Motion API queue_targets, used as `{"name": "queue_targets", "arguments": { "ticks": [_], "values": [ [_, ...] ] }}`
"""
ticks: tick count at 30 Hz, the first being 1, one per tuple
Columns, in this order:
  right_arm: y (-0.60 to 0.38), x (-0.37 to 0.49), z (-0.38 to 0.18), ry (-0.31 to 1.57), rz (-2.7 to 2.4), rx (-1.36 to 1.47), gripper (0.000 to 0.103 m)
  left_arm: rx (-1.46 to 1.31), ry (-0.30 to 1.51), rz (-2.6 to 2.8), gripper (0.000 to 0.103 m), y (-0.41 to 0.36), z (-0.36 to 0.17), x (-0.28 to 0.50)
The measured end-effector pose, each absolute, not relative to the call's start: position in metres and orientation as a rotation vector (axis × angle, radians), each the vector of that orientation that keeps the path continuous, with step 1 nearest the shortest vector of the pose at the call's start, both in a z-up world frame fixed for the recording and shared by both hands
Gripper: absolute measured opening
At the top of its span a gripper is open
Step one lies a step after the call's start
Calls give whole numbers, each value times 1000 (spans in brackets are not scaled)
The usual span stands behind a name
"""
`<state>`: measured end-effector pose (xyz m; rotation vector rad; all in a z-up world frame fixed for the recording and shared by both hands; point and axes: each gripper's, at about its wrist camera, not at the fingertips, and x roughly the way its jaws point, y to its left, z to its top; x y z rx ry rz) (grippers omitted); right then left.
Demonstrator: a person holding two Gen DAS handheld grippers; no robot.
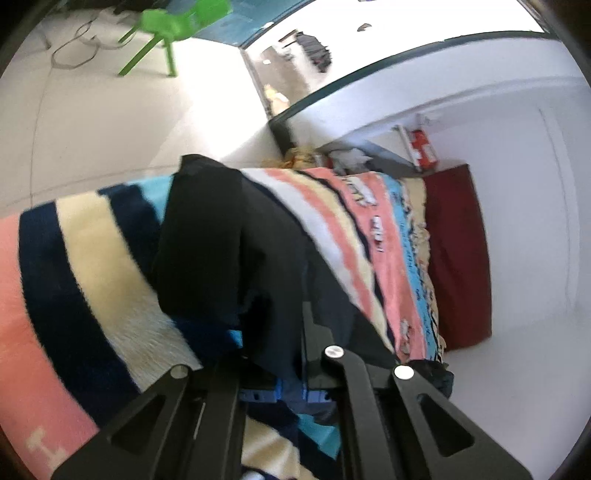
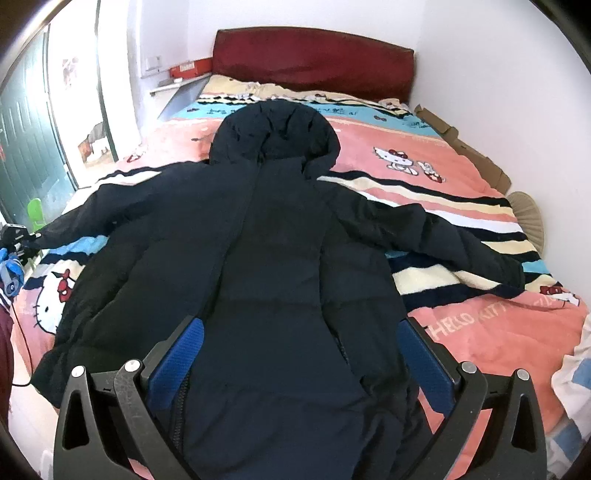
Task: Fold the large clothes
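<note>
A dark navy hooded puffer jacket (image 2: 280,240) lies spread flat on a Hello Kitty blanket (image 2: 461,162), hood (image 2: 277,133) toward the headboard and both sleeves stretched out sideways. My right gripper (image 2: 299,354) hovers open over the jacket's lower part, its blue pads (image 2: 181,354) wide apart with nothing pinched. At the far left edge of the right wrist view, my left gripper (image 2: 20,236) sits at the cuff of the left sleeve (image 2: 92,214). In the left wrist view that gripper (image 1: 284,369) is shut on the sleeve's dark fabric (image 1: 221,240), which drapes over the striped blanket (image 1: 92,258).
A dark red headboard (image 2: 314,55) and white walls close the bed's far and right sides. Flat cardboard (image 2: 465,147) lies along the right wall. A green plastic chair (image 1: 173,26) stands on the pale floor left of the bed. White cloth (image 2: 576,369) lies at the near right.
</note>
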<state>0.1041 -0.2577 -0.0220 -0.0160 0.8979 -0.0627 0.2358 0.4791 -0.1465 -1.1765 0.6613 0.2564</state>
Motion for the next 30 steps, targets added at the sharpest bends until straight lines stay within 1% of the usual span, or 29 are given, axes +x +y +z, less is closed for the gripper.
{"name": "queue_targets", "arguments": {
  "ticks": [7, 12, 17, 23, 30],
  "values": [
    [-266, 87, -7, 836, -34, -23, 102, -1050, 595, 150, 5, 437, -73, 234],
    [-289, 73, -6, 800, -40, 6, 102, -914, 570, 55, 5, 380, -13, 241],
    [-316, 58, -12, 773, -39, 49, 102, -813, 561, -18, 5, 317, 31, 248],
    [-357, 41, -14, 727, -78, 76, 102, -713, 565, -118, 5, 234, 68, 262],
    [-418, 33, -18, 698, -175, 135, 103, -598, 612, -267, 5, 128, 83, 285]
  ]
}}
